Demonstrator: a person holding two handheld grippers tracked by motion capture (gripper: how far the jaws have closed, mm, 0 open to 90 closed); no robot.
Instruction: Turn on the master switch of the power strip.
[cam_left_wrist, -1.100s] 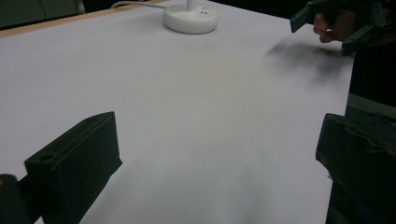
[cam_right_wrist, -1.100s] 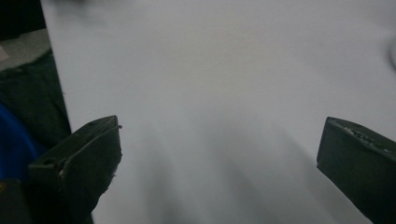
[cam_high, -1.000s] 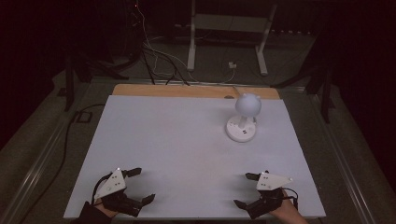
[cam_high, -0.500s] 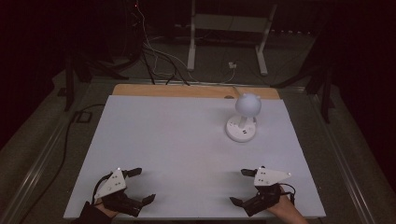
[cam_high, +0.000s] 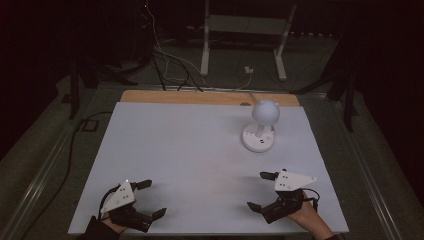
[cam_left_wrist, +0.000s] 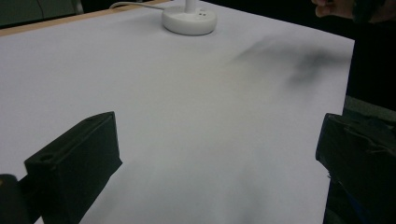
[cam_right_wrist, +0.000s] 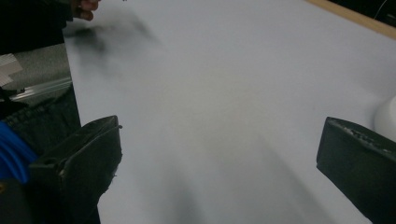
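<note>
In the high view, a white bench (cam_high: 200, 165) takes up the middle of the frame, with a strip of bare wood along its far edge. A small white lamp (cam_high: 261, 126), a round globe head on a short stem over a disc base, stands in the upper right part of the bench, near the wooden strip. The left tongs (cam_high: 151, 199) sit at the lower left of the frame, close to the near edge of the bench, jaws spread wide with nothing between them. The right tongs (cam_high: 261, 191) sit at the lower right, likewise spread wide and empty, with a grey three-cornered plate on top and a hand (cam_high: 307, 216) behind them. The two pairs are well apart. Beyond the bench, cables and the legs of a white stand (cam_high: 245, 35) lie in the dark.

In the left gripper view, the two black jaws rise at the lower left and lower right corners, far apart, with bare bench (cam_left_wrist: 187, 116) between them. The lamp base (cam_left_wrist: 189, 19) shows at the top centre of the frame, its stem cut off by the edge. A hand shows at the upper right corner.

In the right gripper view, the jaws again stand wide at the lower corners over bare bench (cam_right_wrist: 219, 93). A white curve, apparently the lamp base (cam_right_wrist: 386, 119), shows at the right edge. Fingers show at the upper left corner.
</note>
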